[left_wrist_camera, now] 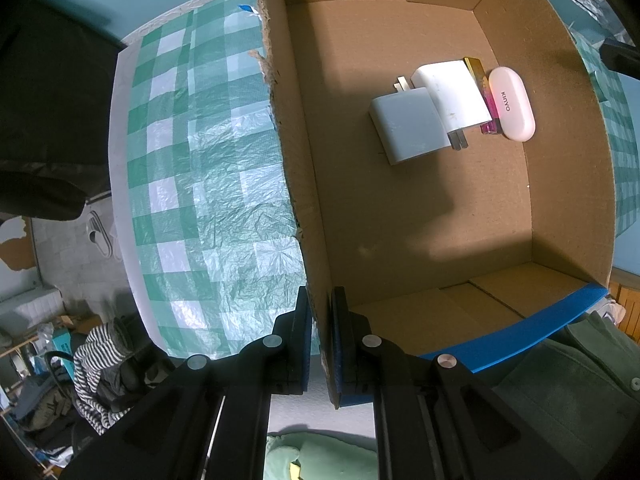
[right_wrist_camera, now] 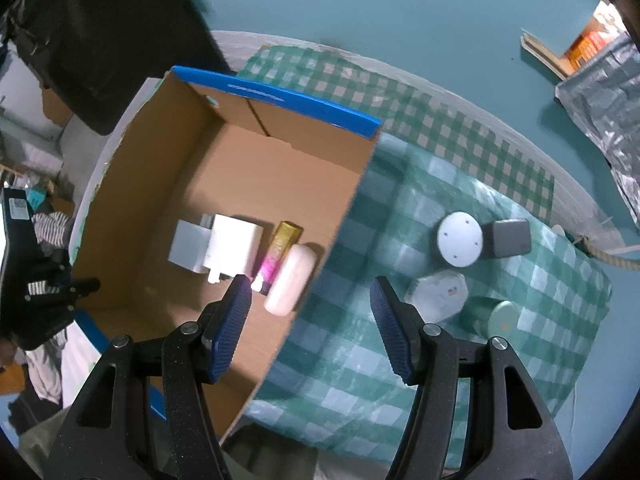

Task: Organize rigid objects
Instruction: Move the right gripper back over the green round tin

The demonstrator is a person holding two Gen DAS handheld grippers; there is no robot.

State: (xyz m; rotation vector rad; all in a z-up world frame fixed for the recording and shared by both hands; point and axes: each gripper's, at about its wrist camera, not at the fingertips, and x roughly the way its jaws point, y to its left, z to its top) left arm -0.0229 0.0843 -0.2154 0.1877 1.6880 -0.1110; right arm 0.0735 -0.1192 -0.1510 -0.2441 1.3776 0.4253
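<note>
The cardboard box (left_wrist_camera: 420, 224) stands open on the green checked cloth. My left gripper (left_wrist_camera: 321, 320) points straight down, shut on the box's near left wall. Four things lie side by side on the box floor: a grey charger (left_wrist_camera: 408, 124), a white charger (left_wrist_camera: 452, 92), a gold and pink tube (left_wrist_camera: 486, 92) and a white KINYO case (left_wrist_camera: 512, 104). My right gripper (right_wrist_camera: 311, 282) hangs open above the box's (right_wrist_camera: 132, 184) right wall, nothing between its fingers. Below it are the white case (right_wrist_camera: 290, 280) and the tube (right_wrist_camera: 278, 254).
Outside the box, on the cloth (right_wrist_camera: 360, 360), lie a round grey disc (right_wrist_camera: 459, 239), a dark grey block (right_wrist_camera: 512, 238), a white eight-sided object (right_wrist_camera: 438, 294) and a pale green cylinder (right_wrist_camera: 494, 318). The table's edge (left_wrist_camera: 120, 184) runs left of the box, over a cluttered floor.
</note>
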